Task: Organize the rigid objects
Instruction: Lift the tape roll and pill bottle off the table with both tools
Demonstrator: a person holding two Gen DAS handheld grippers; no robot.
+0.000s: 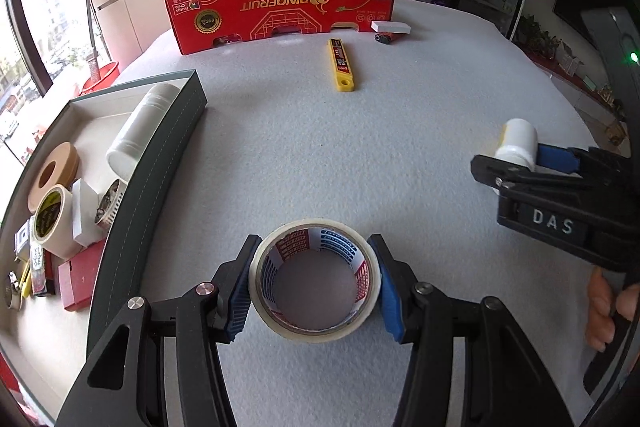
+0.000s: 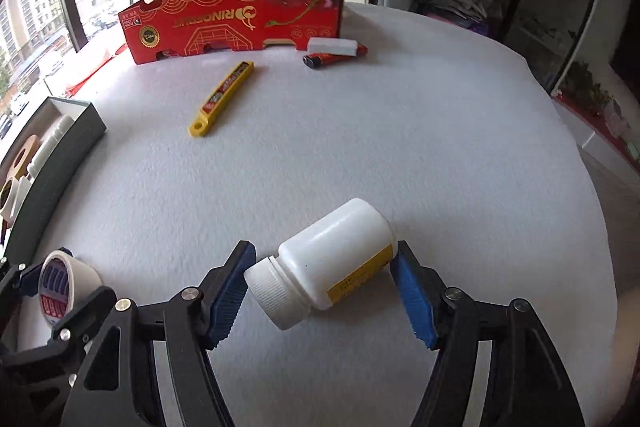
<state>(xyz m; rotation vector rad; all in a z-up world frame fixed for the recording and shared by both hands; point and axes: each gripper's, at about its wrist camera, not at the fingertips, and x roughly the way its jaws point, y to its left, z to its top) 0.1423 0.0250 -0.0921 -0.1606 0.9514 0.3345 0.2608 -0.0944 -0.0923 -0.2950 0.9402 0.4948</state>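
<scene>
Nearest: my left gripper (image 1: 316,283) is clamped on the tape roll (image 1: 314,279), pads against both sides. My right gripper (image 2: 320,283) pinches the white bottle (image 2: 328,259), cap to base. Left of both, the grey tray (image 1: 176,147) already holds several tapes and small boxes, so I judge sorting about halfway. Farther out on the white felt table (image 2: 400,147): yellow cutter (image 1: 342,65), white block (image 1: 390,27), red pen (image 2: 336,58), red carton (image 1: 280,11). Windows beyond.
</scene>
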